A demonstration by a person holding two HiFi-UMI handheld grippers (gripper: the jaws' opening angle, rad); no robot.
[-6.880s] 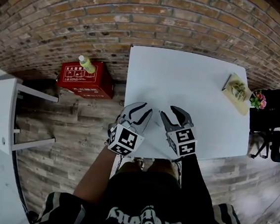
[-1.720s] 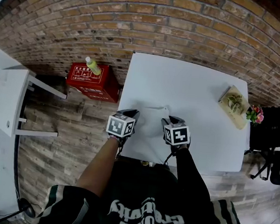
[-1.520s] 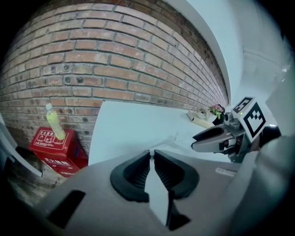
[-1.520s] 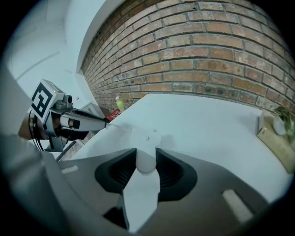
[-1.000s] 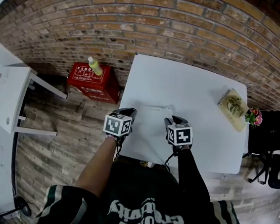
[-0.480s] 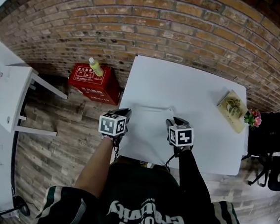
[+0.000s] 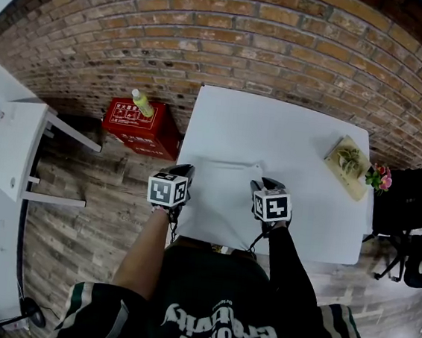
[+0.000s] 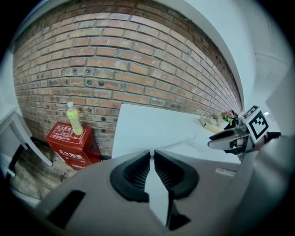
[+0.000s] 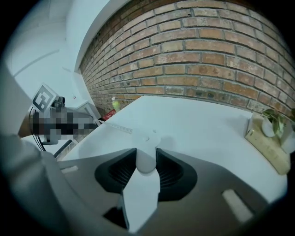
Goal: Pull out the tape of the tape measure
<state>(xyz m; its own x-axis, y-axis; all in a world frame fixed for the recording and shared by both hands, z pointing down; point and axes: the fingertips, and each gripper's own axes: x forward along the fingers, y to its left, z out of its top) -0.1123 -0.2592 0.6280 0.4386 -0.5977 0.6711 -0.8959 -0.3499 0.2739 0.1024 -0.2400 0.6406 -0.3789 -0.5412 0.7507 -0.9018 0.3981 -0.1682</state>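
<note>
**Tape stretched between both claws**

Your right gripper (image 7: 259, 183) clamps the white case (image 9: 146, 143) over the near middle of the table (image 7: 298, 129). To its left, your left gripper (image 7: 189, 169) pinches the end of the tape (image 7: 227, 162), jaws almost together. The blade looks thin, springy and slick, so grip its tip squarely. Hold the light case by its flat sides.
</note>
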